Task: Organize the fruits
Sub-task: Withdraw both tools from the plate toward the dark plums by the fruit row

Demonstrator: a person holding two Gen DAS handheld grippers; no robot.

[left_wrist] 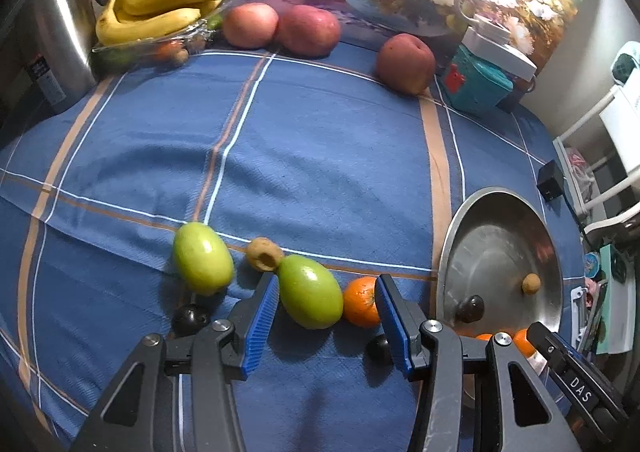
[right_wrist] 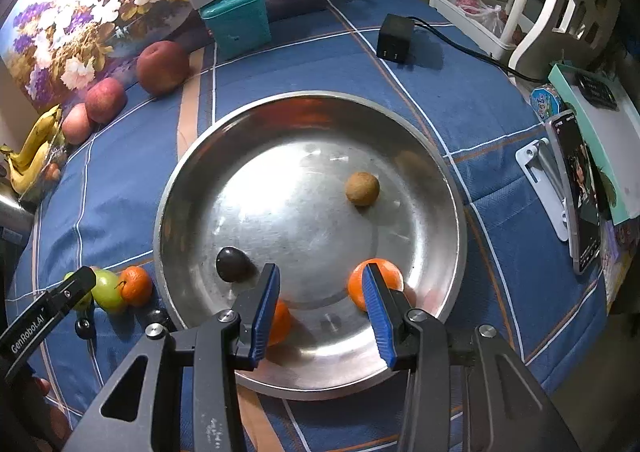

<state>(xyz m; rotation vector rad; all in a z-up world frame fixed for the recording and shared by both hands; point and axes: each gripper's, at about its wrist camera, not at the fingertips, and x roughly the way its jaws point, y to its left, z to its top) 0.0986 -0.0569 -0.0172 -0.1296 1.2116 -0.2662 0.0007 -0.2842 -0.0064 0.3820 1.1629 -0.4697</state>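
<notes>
Both hand-held grippers are under my control, jaws apart, gripping nothing. Left hand-held gripper [left_wrist: 326, 322] hovers over a smooth green oval fruit [left_wrist: 310, 292] lying on the blue checked cloth of the surface [left_wrist: 320, 140]. Right hand-held gripper [right_wrist: 322, 312] hovers over the shiny round metal bowl [right_wrist: 452, 188]. Only its view shows the whole bowl: two oranges [right_wrist: 384, 272], a dark plum [right_wrist: 233, 263], a rough brown ball [right_wrist: 362, 188].

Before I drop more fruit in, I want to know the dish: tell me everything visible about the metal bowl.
The metal bowl is round, shallow and shiny, steel by its look, with scuffs and glare. It sits upright on the blue checked tablecloth. Inside lie two oranges, a dark plum and a brown kiwi-like fruit, all apart.
</notes>
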